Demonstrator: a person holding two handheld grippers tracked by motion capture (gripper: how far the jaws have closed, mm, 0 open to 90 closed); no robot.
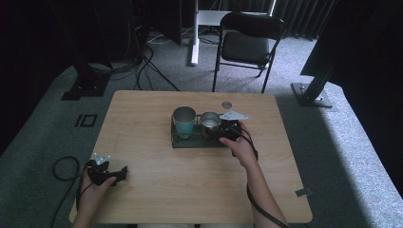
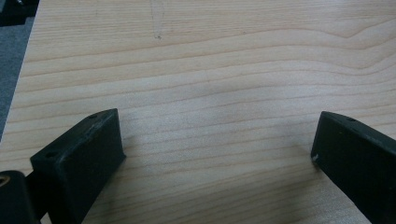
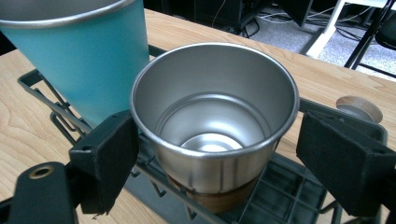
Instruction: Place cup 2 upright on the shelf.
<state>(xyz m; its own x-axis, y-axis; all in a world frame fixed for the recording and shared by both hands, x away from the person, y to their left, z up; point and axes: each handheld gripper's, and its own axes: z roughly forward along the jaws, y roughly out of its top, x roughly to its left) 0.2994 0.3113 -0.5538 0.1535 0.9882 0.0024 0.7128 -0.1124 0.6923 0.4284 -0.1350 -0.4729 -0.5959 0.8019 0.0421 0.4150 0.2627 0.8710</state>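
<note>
A black wire rack [image 1: 190, 141] sits mid-table and holds a teal cup [image 1: 184, 121] and a smaller steel cup [image 1: 210, 121] side by side, both upright. In the right gripper view the steel cup [image 3: 215, 121] stands empty on a brown base, with the teal cup [image 3: 88, 56] behind it at left. My right gripper [image 3: 215, 135] is open with a jaw on each side of the steel cup; the left jaw is close against its wall and the right jaw stands apart. My left gripper [image 1: 121, 172] rests near the front left corner, open over bare wood [image 2: 215, 135].
A small round wooden piece [image 1: 226, 105] lies just behind the rack, also seen past the right jaw [image 3: 359, 108]. The wooden table [image 1: 142, 118] has bare room at left and front. A black folding chair [image 1: 247, 45] stands beyond the far edge.
</note>
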